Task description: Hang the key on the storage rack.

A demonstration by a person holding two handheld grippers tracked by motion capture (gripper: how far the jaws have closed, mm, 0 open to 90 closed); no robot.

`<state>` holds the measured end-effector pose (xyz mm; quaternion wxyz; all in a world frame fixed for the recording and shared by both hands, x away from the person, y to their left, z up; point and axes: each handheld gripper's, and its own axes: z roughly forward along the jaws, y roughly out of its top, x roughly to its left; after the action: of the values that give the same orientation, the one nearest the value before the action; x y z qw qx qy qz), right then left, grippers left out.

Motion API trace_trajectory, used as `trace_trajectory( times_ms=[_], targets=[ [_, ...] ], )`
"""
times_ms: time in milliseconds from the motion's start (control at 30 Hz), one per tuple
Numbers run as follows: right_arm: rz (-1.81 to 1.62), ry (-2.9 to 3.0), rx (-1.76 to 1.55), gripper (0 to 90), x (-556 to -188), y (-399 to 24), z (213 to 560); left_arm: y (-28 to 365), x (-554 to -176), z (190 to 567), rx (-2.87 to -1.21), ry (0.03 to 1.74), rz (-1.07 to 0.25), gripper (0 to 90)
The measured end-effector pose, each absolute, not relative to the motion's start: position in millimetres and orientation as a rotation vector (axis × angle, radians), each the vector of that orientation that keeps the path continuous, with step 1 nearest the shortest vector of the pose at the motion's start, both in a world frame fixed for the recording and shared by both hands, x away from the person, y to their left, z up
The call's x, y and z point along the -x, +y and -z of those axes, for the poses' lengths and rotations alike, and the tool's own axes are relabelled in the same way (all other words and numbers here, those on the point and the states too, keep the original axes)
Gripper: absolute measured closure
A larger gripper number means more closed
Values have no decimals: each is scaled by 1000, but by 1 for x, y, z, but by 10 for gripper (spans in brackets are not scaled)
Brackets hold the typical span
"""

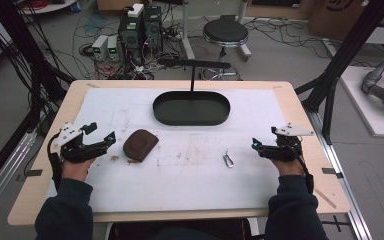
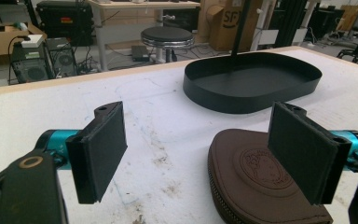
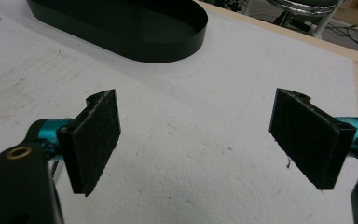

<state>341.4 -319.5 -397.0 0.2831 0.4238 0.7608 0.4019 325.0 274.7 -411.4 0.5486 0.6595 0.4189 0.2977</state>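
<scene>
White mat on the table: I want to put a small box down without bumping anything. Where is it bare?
The widest free patch lies along the near edge of the mat, between the two forearms. Another lies between the brown pouch and the metal clip. It is tighter between the left gripper and the pouch, below the black tray.

Grey floor (image 1: 290, 55) with tangled cables, round stool (image 1: 225, 32), computer towers (image 1: 141, 29).
</scene>
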Motion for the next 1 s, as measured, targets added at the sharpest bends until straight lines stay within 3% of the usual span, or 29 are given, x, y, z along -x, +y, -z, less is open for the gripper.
trace_trajectory(
  times_ms=[800, 867, 1000],
  targets=[
    [-1103, 2084, -1113, 172, -342, -310, 400, 271, -329, 413, -1569, 999, -697, 198],
    [-1127, 2111, -1105, 244, -341, -308, 399, 271, -328, 413, -1570, 996, -697, 199],
    [-1142, 2159, -1076, 299, -341, -299, 398, 269, -328, 413, -1576, 985, -694, 202]
  ],
)
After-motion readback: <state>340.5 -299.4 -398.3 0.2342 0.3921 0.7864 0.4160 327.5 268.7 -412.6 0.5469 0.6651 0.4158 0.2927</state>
